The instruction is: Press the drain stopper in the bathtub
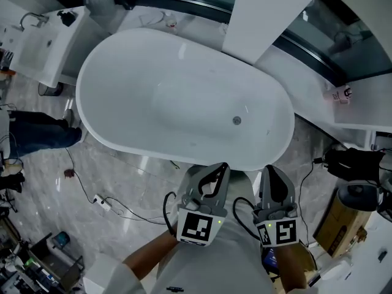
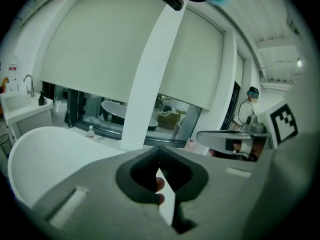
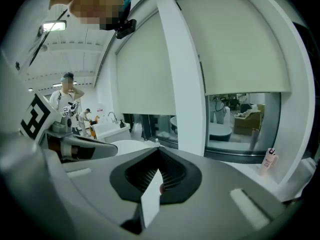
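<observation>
Hovering near bathtub (image 1: 104, 48) | left gripper (image 1: 222, 166), right gripper (image 1: 270, 169): pinched together, empty | drain stopper (image 1: 236, 120): likely rigid, slick, sprung; push top centre

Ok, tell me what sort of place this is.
Probably a bathroom showroom or fit-out space rather than a home bathroom: a freestanding white bathtub on a marble-look floor, a washbasin with a tap nearby, and a second tub visible behind glass.

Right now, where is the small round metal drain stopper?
In the head view, the drain stopper lies inside the white oval bathtub near its right end, beyond the left gripper.
</observation>
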`<state>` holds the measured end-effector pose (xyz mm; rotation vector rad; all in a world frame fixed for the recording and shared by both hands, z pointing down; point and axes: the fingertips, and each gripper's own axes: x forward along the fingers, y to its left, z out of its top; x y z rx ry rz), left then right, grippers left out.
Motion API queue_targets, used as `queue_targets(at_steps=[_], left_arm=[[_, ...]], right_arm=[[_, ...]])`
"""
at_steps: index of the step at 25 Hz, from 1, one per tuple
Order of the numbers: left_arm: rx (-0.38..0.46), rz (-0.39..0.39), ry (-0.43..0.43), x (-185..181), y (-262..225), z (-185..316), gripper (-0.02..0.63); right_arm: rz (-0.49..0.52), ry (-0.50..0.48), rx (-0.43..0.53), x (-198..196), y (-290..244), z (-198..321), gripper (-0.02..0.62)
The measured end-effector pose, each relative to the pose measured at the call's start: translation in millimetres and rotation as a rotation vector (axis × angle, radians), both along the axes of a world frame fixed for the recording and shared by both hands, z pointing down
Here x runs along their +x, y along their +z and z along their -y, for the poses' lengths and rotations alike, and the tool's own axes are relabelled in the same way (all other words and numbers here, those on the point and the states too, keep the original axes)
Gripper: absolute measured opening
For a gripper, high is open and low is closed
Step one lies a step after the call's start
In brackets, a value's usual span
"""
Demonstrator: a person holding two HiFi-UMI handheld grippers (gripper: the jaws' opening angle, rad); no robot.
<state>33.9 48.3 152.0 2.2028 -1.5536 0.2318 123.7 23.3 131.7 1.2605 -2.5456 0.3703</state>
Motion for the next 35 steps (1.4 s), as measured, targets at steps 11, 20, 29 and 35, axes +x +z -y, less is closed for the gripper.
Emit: queue_targets(at_steps=[11, 20, 29, 35], left_arm=[[-0.058, -0.051, -0.120, -34, 59, 33, -0.002], [-0.148, -0.031, -0.253, -44, 154, 54, -0.002], [-0.213, -0.053, -0.273, -17, 249, 73, -0.002], [-0.282, -0.100, -0.319, -6, 337, 89, -0.002]], right_arm=[[-0.073, -0.112, -0.054, -27, 58, 47, 0.003], [-0.137, -0.288, -0.110, -48, 164, 77, 0.003], [-0.219, -0.390, -0.159, -36, 287, 106, 0.003], [-0.235, -0.457, -0.224, -38, 374, 116, 0.003]])
